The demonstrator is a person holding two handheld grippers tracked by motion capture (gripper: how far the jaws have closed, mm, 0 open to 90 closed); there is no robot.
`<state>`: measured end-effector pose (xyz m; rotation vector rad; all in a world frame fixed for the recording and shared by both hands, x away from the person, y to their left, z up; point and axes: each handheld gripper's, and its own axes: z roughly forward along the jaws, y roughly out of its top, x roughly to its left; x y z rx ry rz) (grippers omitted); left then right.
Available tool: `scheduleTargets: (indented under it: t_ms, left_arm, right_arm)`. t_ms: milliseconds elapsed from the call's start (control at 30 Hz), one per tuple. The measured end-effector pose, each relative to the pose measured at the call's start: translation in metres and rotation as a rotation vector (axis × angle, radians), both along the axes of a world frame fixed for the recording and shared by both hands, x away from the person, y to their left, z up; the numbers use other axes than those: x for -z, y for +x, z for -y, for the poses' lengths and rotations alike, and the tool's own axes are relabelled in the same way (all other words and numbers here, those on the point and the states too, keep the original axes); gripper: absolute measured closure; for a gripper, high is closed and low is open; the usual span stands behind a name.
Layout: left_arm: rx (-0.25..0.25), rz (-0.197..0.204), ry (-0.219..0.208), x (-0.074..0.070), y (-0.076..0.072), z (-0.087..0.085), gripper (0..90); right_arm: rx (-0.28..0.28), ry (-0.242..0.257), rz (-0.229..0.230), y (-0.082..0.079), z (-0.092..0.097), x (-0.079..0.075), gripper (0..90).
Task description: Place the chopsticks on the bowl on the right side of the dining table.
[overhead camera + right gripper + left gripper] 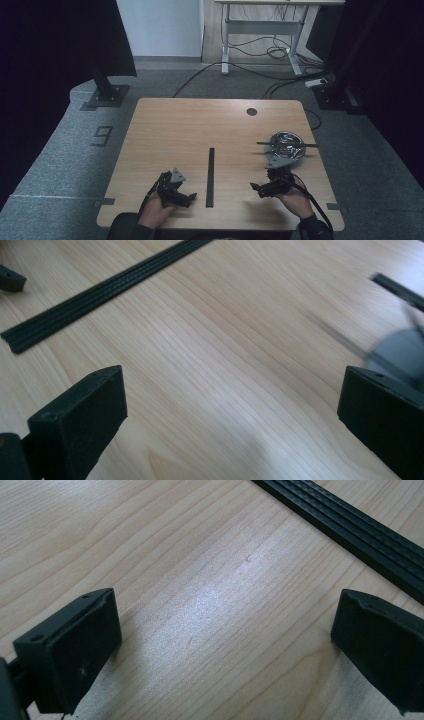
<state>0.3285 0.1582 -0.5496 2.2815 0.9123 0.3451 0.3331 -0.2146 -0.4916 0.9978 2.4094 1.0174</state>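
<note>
A long black strip point(210, 176) lies lengthwise on the middle of the wooden table point(200, 125). My left gripper point(189, 198) rests low near the front edge, just left of the strip, pointing right. In the left gripper view its jaws stand wide apart over bare wood, open point(225, 645), with the strip point(350, 525) beyond. My right gripper point(256, 188) sits right of the strip, pointing left, open point(230, 420) with nothing between its jaws; the strip point(100, 295) crosses at upper left. A shiny metal bowl point(286, 145) with a dark rod across it stands behind the right gripper.
A round dark grommet hole point(251, 111) marks the table's far side. On the carpet beyond the table lie cables point(260, 75), and a white desk frame point(260, 35) stands there. Black stands point(105, 92) flank the table.
</note>
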Motion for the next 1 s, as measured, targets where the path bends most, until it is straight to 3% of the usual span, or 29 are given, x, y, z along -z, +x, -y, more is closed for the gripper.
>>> scheduleTargets:
  t_ms: [267,500,633,700,1000]
  left_arm:
    - [0.000,0.000,-0.001,0.000,0.000,0.000,0.0]
    - [0.000,0.000,-0.001,0.000,0.000,0.000,0.0]
    - [-0.002,0.000,-0.001,0.000,0.000,0.000,0.0]
    - [-0.002,0.000,-0.001,0.000,0.000,0.000,0.0]
    - [-0.002,0.000,-0.001,0.000,0.000,0.000,0.0]
  right_arm:
    - [-0.039,0.009,-0.016,0.013,-0.026,0.027,0.0]
    - [-0.042,-0.031,-0.011,0.020,-0.037,0.053,0.0]
    - [-0.043,-0.014,-0.024,0.024,-0.039,0.063,0.0]
    - [-0.036,0.017,-0.038,0.025,-0.040,0.066,0.0]
    - [-0.037,0.018,-0.040,0.026,-0.040,0.066,0.0]
